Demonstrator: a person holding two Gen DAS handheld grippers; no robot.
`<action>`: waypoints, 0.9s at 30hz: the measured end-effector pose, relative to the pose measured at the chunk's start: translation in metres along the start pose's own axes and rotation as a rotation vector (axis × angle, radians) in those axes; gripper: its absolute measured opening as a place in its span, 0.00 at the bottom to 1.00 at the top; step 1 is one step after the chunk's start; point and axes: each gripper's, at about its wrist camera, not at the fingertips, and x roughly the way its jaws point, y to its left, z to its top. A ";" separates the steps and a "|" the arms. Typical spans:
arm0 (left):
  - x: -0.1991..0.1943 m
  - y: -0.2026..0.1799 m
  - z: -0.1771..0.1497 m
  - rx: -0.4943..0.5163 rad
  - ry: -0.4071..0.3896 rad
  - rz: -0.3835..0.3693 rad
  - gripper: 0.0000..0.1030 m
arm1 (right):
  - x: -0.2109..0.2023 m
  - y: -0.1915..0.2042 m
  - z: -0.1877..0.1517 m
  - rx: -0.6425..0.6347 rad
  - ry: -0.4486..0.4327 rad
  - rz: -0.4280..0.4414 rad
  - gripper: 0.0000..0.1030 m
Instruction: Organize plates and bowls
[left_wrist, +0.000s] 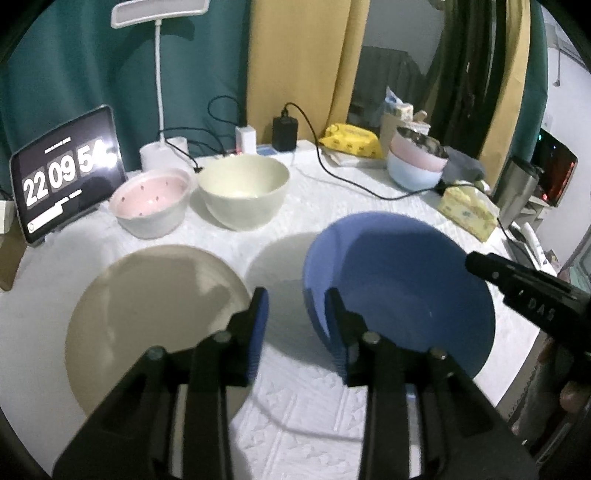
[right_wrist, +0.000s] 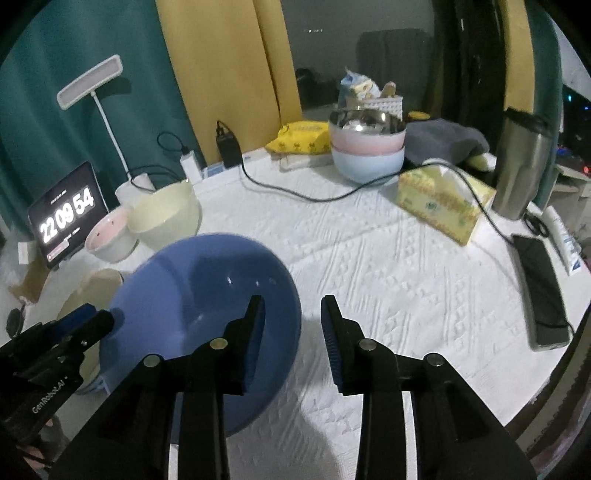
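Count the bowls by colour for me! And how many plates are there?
Dark blue bowl: 1
Cream bowl: 1
Pink bowl with holes: 1
Stacked bowls, pink bowl on light blue bowl: 2
Beige plate: 1
Total: 5 bowls, 1 plate, 6 things.

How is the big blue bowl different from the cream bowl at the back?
The blue bowl looks wider and shallower; the cream bowl looks deeper. The blue bowl sits near both grippers, the cream bowl far back beside a pink bowl. Both are empty, upright and plain.

Bare tablecloth (right_wrist: 388, 266) right of blue bowl (right_wrist: 199, 314)
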 end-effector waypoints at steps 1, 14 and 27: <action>-0.002 0.002 0.002 -0.004 -0.006 -0.001 0.43 | -0.002 0.001 0.003 -0.001 -0.008 -0.002 0.32; -0.009 0.031 0.030 -0.032 -0.061 0.009 0.45 | -0.002 0.035 0.029 -0.050 -0.043 0.035 0.33; 0.012 0.056 0.058 -0.044 -0.058 0.021 0.45 | 0.029 0.073 0.059 -0.101 -0.025 0.060 0.32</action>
